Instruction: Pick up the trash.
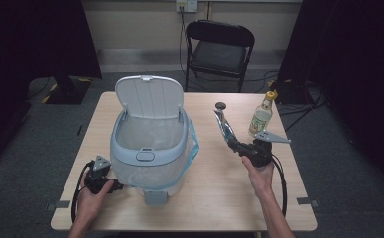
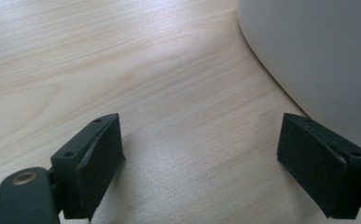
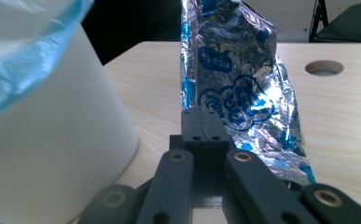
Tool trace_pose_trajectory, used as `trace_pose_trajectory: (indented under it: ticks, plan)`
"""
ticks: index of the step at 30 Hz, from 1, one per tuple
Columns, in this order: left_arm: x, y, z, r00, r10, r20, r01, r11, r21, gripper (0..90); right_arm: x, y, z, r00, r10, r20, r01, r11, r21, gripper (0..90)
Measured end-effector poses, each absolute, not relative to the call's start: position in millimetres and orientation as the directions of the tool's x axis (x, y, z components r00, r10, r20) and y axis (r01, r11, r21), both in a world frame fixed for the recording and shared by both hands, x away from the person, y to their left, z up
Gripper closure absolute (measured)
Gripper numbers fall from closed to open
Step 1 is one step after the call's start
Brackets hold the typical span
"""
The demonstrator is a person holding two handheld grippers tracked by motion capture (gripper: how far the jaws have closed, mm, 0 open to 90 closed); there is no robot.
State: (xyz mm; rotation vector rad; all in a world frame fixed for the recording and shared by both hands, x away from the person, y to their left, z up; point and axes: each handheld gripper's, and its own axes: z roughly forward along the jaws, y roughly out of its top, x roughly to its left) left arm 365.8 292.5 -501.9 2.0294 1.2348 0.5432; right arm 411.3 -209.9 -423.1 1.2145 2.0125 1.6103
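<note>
On the table, right tool pinches a foil wrapper (blue print unreadable).

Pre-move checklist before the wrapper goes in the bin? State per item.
1. Bin lid open: ok.
2. Liner bag in the bin, over its rim: ok.
3. Right gripper shut on foil wrapper: ok.
4. Wrapper over the bin mouth: not ok, it is to the bin's right.
5. Left gripper open, holding nothing, beside the bin: ok.
6. Bottle upright, apart from the right gripper: ok.
</note>
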Motion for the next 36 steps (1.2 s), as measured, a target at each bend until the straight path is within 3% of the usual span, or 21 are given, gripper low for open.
trace_pose_trajectory:
  ticks: [36]
  plan:
    - [365.8, 292.4, -501.9, 0.461, 0.887, -0.003, 0.599, -0.309, 0.739, 13.7, 373.7, -203.4, -352.1, -0.719, 0.662, 0.213, 0.25, -0.039, 0.967, 90.0]
